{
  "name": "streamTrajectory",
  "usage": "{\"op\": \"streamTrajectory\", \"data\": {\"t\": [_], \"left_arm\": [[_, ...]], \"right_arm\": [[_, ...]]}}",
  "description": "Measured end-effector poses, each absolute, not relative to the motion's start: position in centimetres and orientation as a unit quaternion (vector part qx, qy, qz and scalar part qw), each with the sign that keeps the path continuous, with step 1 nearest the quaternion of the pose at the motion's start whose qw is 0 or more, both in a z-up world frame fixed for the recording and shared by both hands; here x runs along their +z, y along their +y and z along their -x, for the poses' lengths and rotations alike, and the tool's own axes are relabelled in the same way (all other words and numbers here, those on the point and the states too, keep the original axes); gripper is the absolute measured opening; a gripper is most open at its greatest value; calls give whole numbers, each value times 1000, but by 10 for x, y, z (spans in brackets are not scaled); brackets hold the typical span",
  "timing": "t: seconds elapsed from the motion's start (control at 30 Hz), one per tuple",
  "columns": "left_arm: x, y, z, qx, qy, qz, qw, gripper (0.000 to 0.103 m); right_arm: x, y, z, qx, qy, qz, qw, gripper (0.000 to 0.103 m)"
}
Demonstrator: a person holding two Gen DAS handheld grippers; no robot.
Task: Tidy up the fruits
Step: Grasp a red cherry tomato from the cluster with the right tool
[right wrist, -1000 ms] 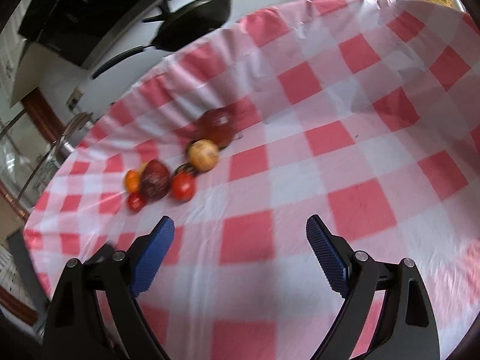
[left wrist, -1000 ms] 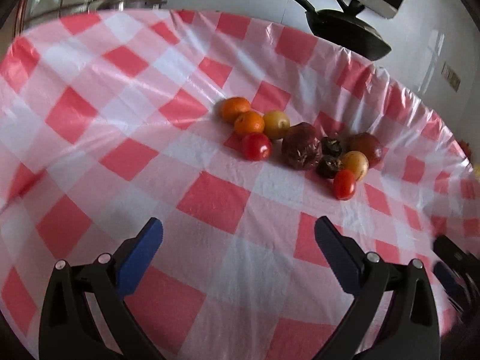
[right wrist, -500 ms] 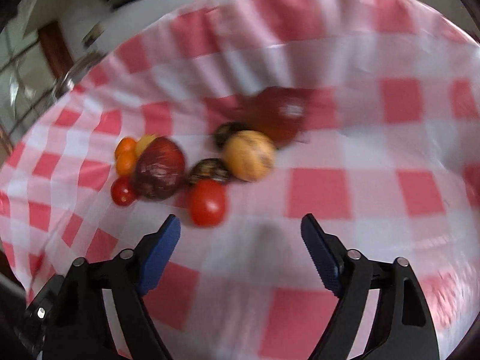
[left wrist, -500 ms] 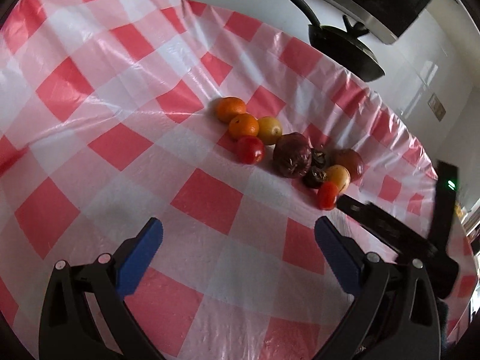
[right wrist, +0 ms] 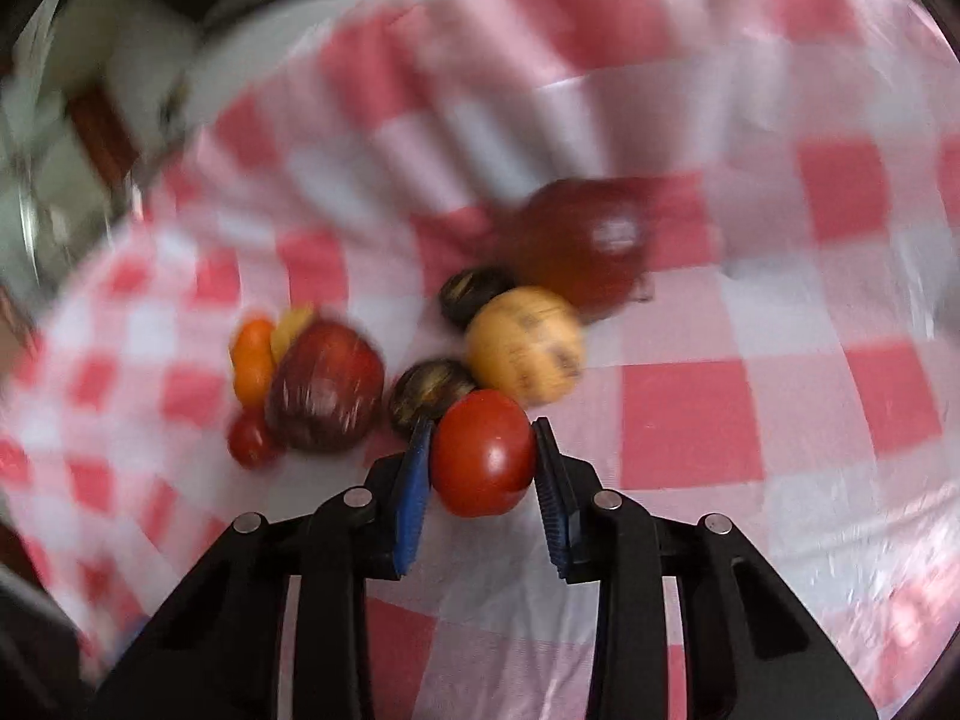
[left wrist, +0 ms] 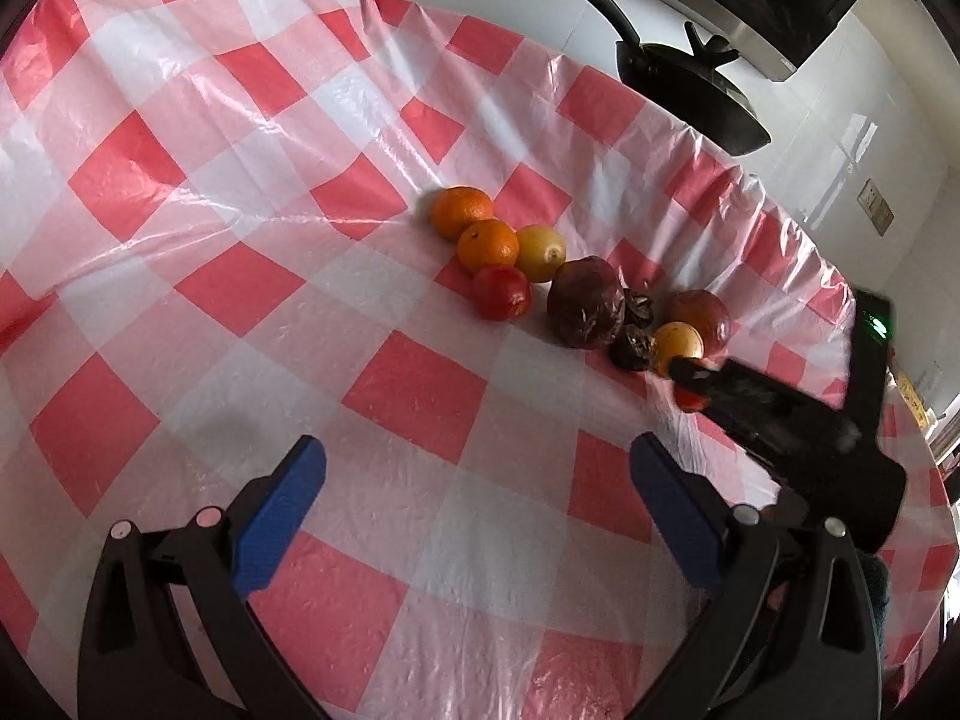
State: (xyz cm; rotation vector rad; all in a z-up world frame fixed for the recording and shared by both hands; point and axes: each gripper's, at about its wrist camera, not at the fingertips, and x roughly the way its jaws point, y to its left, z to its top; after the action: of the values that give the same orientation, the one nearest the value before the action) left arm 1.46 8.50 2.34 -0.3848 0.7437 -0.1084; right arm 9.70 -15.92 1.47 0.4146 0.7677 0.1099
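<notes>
Several fruits lie in a row on the red-and-white checked cloth (left wrist: 414, 384): two oranges (left wrist: 461, 211), a lemon (left wrist: 541, 252), a red tomato (left wrist: 501, 293), a dark purple fruit (left wrist: 587, 311), small dark fruits (left wrist: 631, 348), a yellow fruit (left wrist: 678, 343) and a reddish fruit (left wrist: 699, 313). My right gripper (right wrist: 481, 461) is shut on a second red tomato (right wrist: 483, 453) at the near end of the row; it shows in the left wrist view (left wrist: 690, 387). My left gripper (left wrist: 477, 504) is open and empty, well in front of the fruits.
A black pan with a lid (left wrist: 690, 84) stands beyond the table's far edge, by a white wall. The cloth's rim (left wrist: 780, 216) drops off just behind the fruits. Bare cloth lies left of the row.
My right gripper moved forward to the near red tomato and shut on it. The left gripper stayed open and shifted slightly.
</notes>
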Motion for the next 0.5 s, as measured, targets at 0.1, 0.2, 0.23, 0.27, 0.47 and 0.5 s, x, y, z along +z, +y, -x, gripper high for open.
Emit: {"op": "streamTrajectory", "data": {"t": [0.1,0.2,0.23,0.27,0.47,0.5], "left_arm": [[25,81,-14,-55,360,175,915,101],[28,68,-15,-63,361,145,919,101],[29,62,-17,-65,360,134,921,101],[32,54,-21,-67,355,117,925,101],[54,12,-76,-61,333,59,939,101],[58,9,-89,-57,332,64,939,101]], "right_arm": [[9,-193,-90,35,344,-290,893,33],[2,-218,-83,19,314,-356,880,33],[2,-223,-80,14,305,-368,878,33],[3,-229,-76,7,295,-378,877,33],[4,-237,-70,-5,263,-401,878,33],[5,-236,-70,-4,263,-399,878,33]]}}
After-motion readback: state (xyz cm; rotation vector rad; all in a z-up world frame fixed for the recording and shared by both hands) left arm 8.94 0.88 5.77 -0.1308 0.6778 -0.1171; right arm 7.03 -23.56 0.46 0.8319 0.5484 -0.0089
